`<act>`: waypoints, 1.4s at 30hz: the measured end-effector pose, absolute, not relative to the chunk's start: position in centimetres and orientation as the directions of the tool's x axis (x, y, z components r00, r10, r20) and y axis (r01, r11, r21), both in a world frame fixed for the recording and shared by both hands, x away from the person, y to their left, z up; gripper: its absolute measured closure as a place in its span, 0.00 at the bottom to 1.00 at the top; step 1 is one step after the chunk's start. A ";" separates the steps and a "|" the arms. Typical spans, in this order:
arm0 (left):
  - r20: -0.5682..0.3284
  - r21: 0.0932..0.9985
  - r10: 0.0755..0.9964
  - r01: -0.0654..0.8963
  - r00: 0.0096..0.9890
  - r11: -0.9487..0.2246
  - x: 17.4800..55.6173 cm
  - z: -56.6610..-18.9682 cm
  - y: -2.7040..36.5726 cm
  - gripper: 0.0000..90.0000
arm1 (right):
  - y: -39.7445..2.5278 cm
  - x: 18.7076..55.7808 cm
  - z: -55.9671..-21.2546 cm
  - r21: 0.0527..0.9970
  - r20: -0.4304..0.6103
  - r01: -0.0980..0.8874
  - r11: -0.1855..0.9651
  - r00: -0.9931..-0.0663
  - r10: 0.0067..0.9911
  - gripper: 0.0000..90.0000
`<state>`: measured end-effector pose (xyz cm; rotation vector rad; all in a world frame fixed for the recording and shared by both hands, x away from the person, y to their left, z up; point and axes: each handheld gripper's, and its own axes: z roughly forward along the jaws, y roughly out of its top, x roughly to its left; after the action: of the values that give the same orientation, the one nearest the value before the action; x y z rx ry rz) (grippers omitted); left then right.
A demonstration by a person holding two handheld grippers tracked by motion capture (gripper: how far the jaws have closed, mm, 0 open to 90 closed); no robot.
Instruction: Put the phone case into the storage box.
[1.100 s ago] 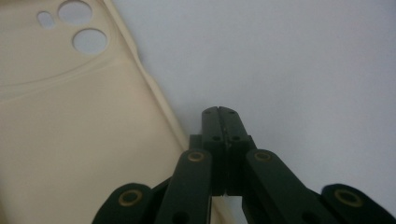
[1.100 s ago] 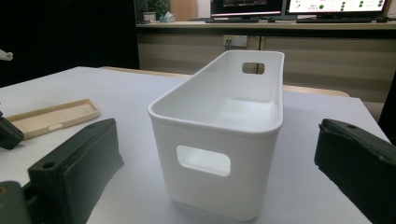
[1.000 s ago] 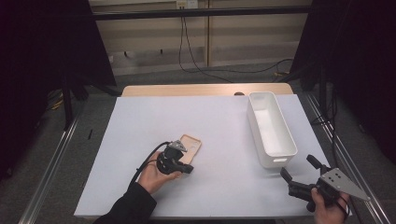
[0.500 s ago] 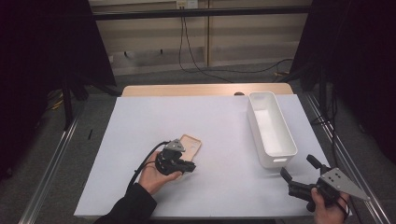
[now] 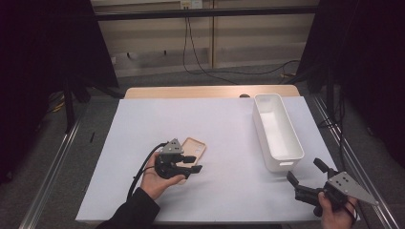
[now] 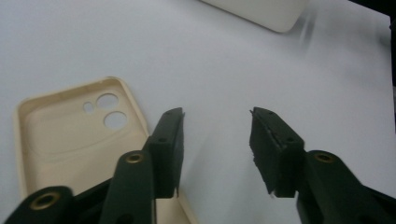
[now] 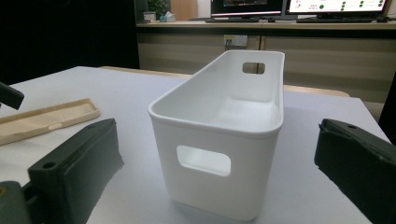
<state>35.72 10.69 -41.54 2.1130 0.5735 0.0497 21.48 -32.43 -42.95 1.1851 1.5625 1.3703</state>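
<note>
A beige phone case [image 5: 193, 149] lies open side up on the white table cover, its camera holes plain in the left gripper view [image 6: 70, 130]. My left gripper [image 5: 193, 163] hovers over the case's near right edge, open, nothing between its jaws [image 6: 215, 140]. A white plastic bin [image 5: 277, 131] stands at the right, with nothing seen inside it [image 7: 224, 126]. My right gripper [image 5: 305, 172] is held near the table's front right corner, open wide and pointing at the bin's near end [image 7: 212, 182]. The case also lies at the left in the right gripper view [image 7: 44, 117].
The white cover [image 5: 215, 124] spreads over a wooden table [image 5: 210, 91]. Metal rails [image 5: 57, 157] run along both sides. Cables [image 5: 200, 62] lie on the floor behind. A desk with monitors [image 7: 299, 7] stands beyond the table.
</note>
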 end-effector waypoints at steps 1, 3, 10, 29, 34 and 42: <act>-0.177 0.797 0.418 0.379 0.891 -0.471 35.7 -41.4 10.8 0.54 | -32.4 21.5 -42.9 0.985 0.047 0.170 0.007 -0.307 0.951 0.00; -0.171 0.802 0.424 0.375 0.889 -0.464 35.4 -41.2 11.0 0.49 | -32.4 21.5 -42.9 0.986 0.047 0.169 0.006 -0.307 0.950 0.00; -0.157 0.848 0.467 0.362 0.870 -0.388 35.0 -40.5 12.0 0.19 | -32.5 21.5 -42.9 0.986 0.047 0.168 0.005 -0.309 0.950 0.00; -0.109 0.875 0.572 0.351 0.813 -0.332 34.4 -39.1 15.6 0.04 | -32.5 21.4 -42.9 0.986 0.046 0.166 0.007 -0.311 0.949 0.00; -0.108 0.873 0.611 0.368 0.784 -0.319 34.9 -39.0 16.9 0.04 | -32.5 21.5 -42.9 0.986 0.045 0.167 0.008 -0.312 0.949 0.00; -0.102 0.880 0.673 0.383 0.732 -0.283 35.8 -39.1 18.2 0.05 | -32.4 21.4 -42.9 0.986 0.046 0.168 0.007 -0.312 0.949 0.00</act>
<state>35.76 18.17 -39.07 1.9071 0.8122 0.3545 21.45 -32.43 -42.90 1.1801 1.5647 1.3744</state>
